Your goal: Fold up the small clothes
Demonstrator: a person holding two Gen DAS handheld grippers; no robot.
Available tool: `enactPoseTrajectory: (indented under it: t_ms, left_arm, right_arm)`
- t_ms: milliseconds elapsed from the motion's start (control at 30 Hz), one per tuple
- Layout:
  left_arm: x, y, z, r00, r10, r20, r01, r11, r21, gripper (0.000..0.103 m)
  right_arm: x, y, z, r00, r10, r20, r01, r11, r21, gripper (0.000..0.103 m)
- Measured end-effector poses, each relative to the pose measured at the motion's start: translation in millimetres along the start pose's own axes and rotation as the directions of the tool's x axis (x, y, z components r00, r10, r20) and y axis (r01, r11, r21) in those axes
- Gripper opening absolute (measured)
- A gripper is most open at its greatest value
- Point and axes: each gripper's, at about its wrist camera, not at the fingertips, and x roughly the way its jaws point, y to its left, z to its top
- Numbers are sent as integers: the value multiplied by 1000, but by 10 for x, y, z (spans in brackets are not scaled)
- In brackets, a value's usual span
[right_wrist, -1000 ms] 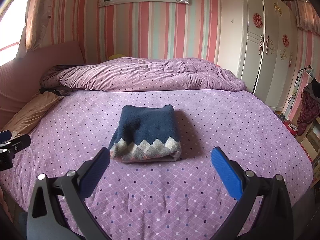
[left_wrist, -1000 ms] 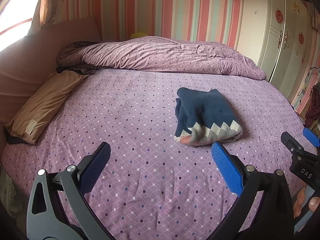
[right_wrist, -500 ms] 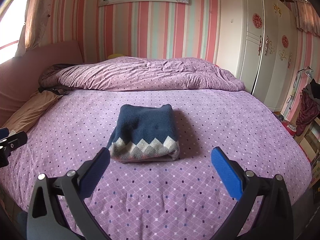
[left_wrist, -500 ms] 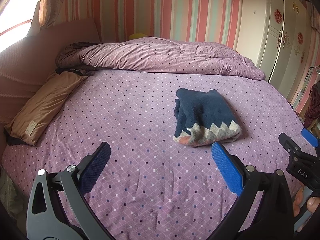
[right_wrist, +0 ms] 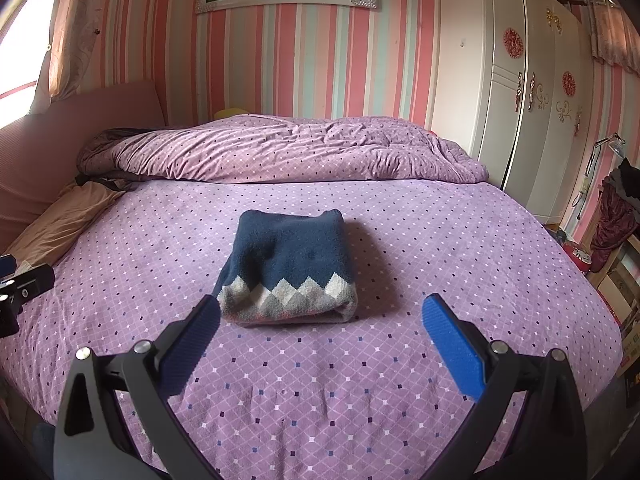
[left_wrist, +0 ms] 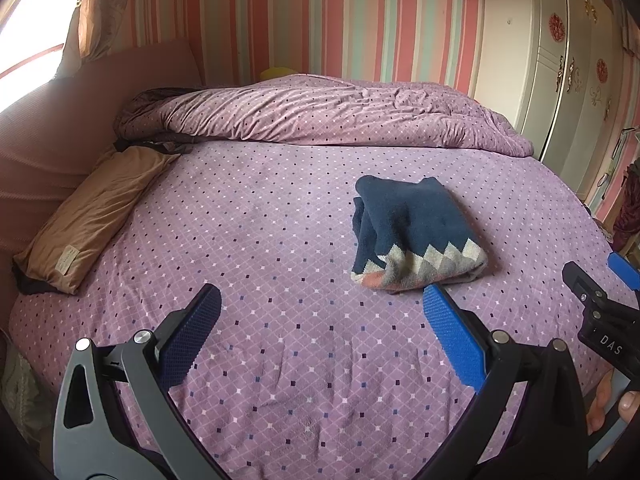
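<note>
A small navy knit garment (left_wrist: 412,232) with a grey and white zigzag hem lies folded into a compact rectangle on the purple dotted bed (left_wrist: 280,264). It also shows in the right wrist view (right_wrist: 292,268), just beyond the fingers. My left gripper (left_wrist: 320,312) is open and empty, hovering over the bed to the left of the garment. My right gripper (right_wrist: 320,316) is open and empty, just in front of the garment's hem. Neither touches the garment. The right gripper's tip shows at the left wrist view's right edge (left_wrist: 600,304).
A rumpled purple duvet (left_wrist: 328,112) lies across the far side of the bed. A tan pillow (left_wrist: 92,216) lies at the left by the pink headboard (left_wrist: 60,112). White wardrobes (right_wrist: 528,100) stand at the right. Clothes hang at the far right (right_wrist: 612,220).
Both grippers have drawn back and risen slightly from the folded garment. The garment has not moved, and both stay open.
</note>
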Motion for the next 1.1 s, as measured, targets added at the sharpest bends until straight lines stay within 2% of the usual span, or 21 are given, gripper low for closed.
enactPoseTrajectory:
  t_ms: [1100]
  left_arm:
    - [-75,-60,36,999,22,32,-23,999,41,100]
  right_arm:
    - [-26,-18,16,1000,-24,11,24,1000,3,101]
